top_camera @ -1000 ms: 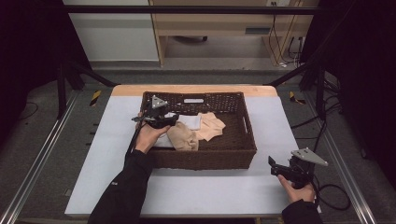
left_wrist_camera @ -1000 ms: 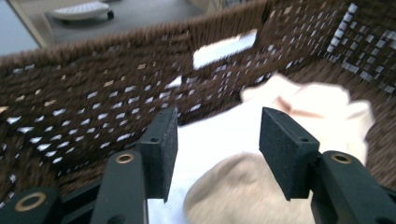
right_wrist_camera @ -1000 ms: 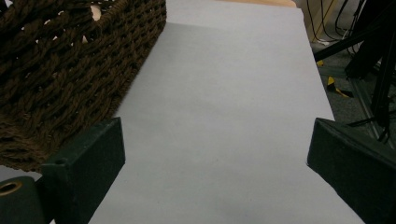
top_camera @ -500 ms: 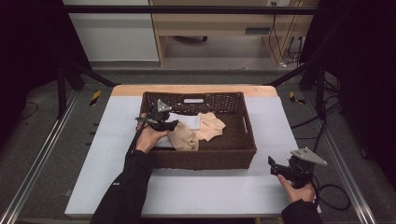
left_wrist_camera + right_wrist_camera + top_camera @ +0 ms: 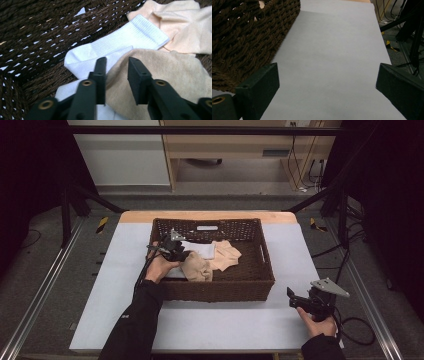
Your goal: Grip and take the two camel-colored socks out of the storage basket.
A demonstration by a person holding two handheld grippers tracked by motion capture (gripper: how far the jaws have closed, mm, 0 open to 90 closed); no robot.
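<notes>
Socks lie in the dark woven basket (image 5: 215,290) on the pale table (image 5: 100,290): a ribbed white sock (image 5: 117,45), a tan sock (image 5: 160,75) overlapping it, and a paler peach sock (image 5: 180,27) beyond. No writing can be read on any of them. The left gripper (image 5: 115,72) sits inside the basket's left part, jaws narrowly parted over the tan sock's edge, slightly lower and nearer that sock than a second ago. The right gripper (image 5: 300,299) rests spread wide near the table's right front corner, unchanged.
</notes>
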